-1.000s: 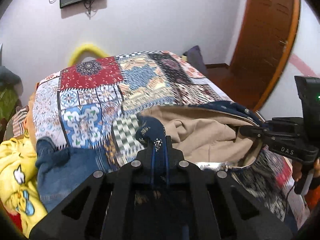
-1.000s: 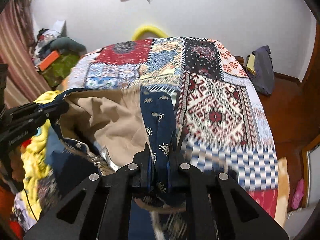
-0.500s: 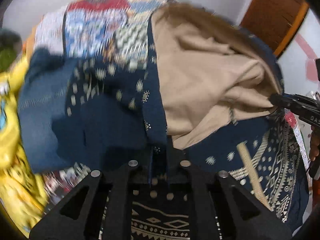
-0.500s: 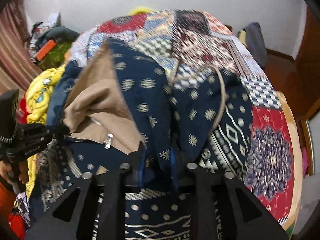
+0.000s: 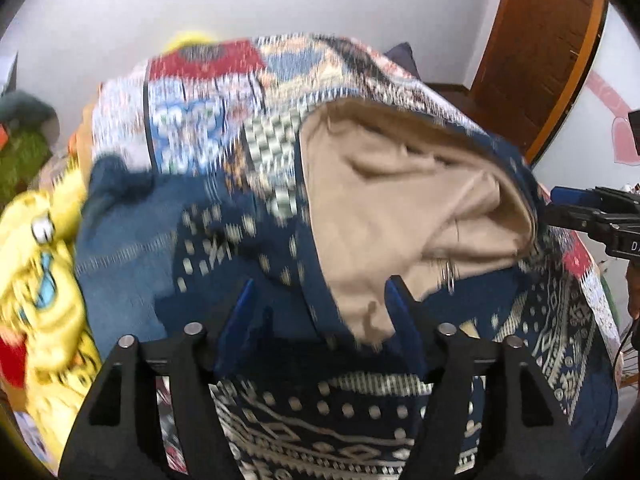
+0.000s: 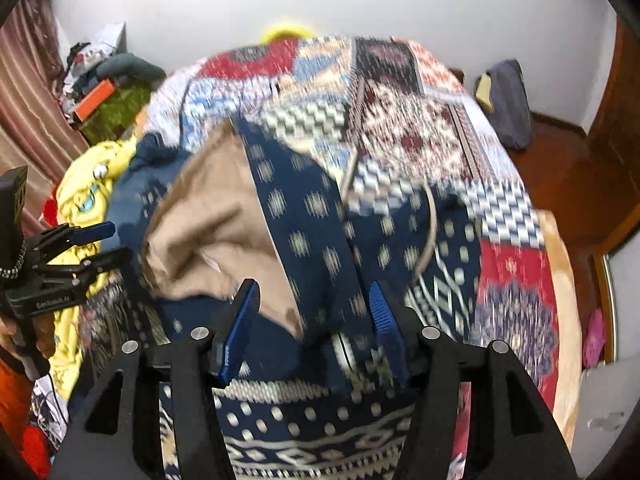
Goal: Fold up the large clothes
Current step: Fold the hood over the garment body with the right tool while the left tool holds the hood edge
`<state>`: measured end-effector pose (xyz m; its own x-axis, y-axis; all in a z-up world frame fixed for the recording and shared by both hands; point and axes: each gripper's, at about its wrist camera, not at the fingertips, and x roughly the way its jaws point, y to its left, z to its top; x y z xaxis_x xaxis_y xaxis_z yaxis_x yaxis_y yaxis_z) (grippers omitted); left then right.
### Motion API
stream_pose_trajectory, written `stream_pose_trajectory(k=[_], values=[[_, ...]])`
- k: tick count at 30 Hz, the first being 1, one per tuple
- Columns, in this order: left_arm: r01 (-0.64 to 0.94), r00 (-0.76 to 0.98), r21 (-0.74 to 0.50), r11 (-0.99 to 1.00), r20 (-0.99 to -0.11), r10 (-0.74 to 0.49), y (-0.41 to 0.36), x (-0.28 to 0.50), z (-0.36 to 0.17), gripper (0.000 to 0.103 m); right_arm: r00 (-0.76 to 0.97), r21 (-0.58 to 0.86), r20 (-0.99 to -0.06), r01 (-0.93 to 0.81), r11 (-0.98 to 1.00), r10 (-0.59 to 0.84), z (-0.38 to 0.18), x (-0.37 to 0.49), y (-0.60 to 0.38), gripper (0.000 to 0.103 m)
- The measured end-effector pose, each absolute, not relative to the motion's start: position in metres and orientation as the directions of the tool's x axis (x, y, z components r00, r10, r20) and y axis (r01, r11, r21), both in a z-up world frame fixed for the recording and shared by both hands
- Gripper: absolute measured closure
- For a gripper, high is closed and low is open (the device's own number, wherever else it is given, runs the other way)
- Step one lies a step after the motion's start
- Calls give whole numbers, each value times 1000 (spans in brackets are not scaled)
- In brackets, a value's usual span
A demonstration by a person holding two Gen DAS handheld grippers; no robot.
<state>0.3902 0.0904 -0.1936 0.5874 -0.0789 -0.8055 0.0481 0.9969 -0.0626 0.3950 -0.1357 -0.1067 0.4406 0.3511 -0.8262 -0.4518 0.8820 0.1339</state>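
Note:
A large navy garment with white patterns and a tan lining lies folded over on the patchwork bedspread. My left gripper hovers low over its near edge. Its jaws are opening, and a navy hem with a tan flap lies loose between the blue pads, which do not press it. In the right wrist view the garment runs as a navy band between the pads of my right gripper, which is also opening and not gripping. Each gripper shows in the other's view: the right gripper, the left gripper.
A yellow cartoon cloth and blue denim are heaped at the bed's left side. A wooden door stands at the right. A dark bag sits on the floor, and clutter piles by the striped curtain.
Both grippers were shut on the navy hem and held it up. They have come down toward the bed with it, and both jaws have spread and let the fabric go.

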Motion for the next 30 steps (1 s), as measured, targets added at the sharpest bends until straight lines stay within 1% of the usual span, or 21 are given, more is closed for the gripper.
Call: stream_pose_trajectory(k=[3,7,9,12,14,16,17,18,19,20,21,22,26,30], values=[[46,600,-42,998,-798,-61,94,410,-188,37,460,120,-815,-459,880,351,-101,410,-120,49],[24,587,-86,996,-805,-83,105,449,-197,37,460,100,-815,-484,869,351,-104,433,-94,49],[21,566,-137,990,-815,-124,110,467,-206,37,445,103,-825,-488,867,349,-111,445,-85,49],[9,524,-259,966,-821,-225,117,490,-225,37,417,121,-835,-496,860,358,-123,459,-74,49],[-4,514,-303,953,-819,-258,118,499,-236,37,417,119,-838,-491,863,352,-130,465,-69,49],[-11,517,-313,950,-815,-262,118,508,-245,44,420,110,-841,-485,868,341,-138,470,-67,49],[-11,517,-308,951,-816,-258,117,510,-247,51,417,111,-843,-483,868,340,-140,473,-67,49],[-9,518,-299,954,-818,-251,115,513,-249,62,411,123,-843,-481,868,347,-143,475,-68,49],[-6,520,-285,958,-820,-241,112,514,-250,70,408,140,-840,-474,869,358,-144,477,-70,52],[3,522,-280,960,-819,-240,110,516,-250,86,406,154,-836,-470,869,368,-144,478,-73,62],[24,530,-277,961,-811,-247,107,515,-249,98,402,168,-833,-471,866,381,-144,477,-75,68],[40,539,-270,962,-805,-248,104,514,-247,98,394,181,-831,-479,859,394,-143,476,-76,77],[118,605,-201,972,-762,-231,87,490,-218,98,397,197,-811,-505,840,429,-130,465,-83,91],[199,658,-123,972,-718,-226,66,452,-176,98,417,204,-786,-523,828,457,-103,441,-93,92]])
